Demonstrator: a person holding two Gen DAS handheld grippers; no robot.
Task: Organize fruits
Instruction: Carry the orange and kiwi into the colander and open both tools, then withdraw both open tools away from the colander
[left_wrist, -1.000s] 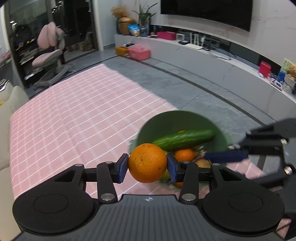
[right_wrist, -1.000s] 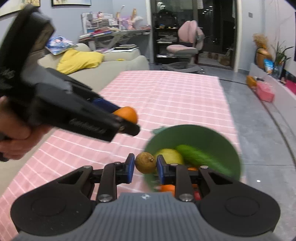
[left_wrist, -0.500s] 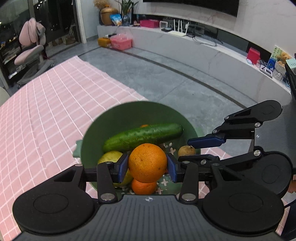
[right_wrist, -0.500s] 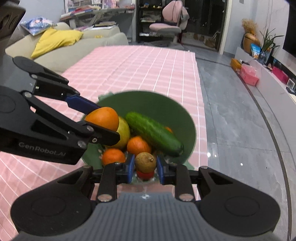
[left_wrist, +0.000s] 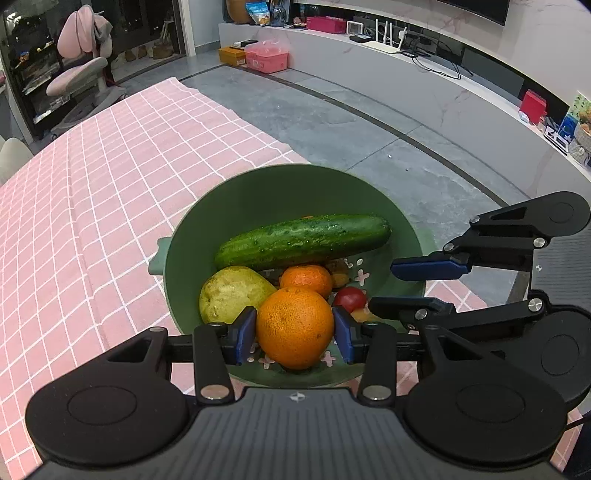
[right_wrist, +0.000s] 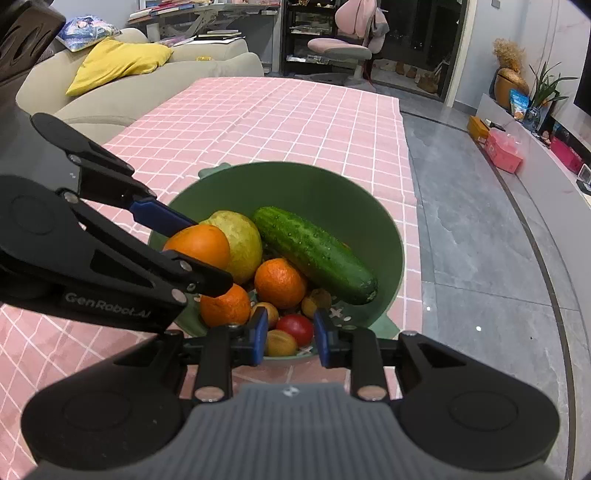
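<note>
A green bowl (left_wrist: 258, 177) (right_wrist: 295, 166) stands at the edge of the pink checked cloth. It holds a cucumber (left_wrist: 303, 238) (right_wrist: 314, 254), a yellow-green pear (left_wrist: 229, 291) (right_wrist: 240, 243), tangerines (left_wrist: 306, 280) (right_wrist: 280, 282) and a red tomato (left_wrist: 351, 297) (right_wrist: 295, 328). My left gripper (left_wrist: 295, 328) (right_wrist: 195, 247) is shut on a large orange (left_wrist: 295, 325) (right_wrist: 199, 243), low over the fruit. My right gripper (right_wrist: 290, 336) (left_wrist: 384, 286) hangs over the bowl's near rim, pads slightly apart with nothing clamped. A small brown fruit (right_wrist: 319, 297) lies in the bowl beneath the cucumber's end.
The pink checked tablecloth (left_wrist: 92, 221) (right_wrist: 258, 122) stretches away from the bowl. The table edge and grey floor (right_wrist: 480, 240) lie just beyond the bowl. A sofa with a yellow cushion (right_wrist: 118, 62) stands behind the table.
Both grippers came down over the bowl. The right gripper held the small brown fruit before; now its pads are bare and that fruit lies in the bowl. The orange stays gripped.
</note>
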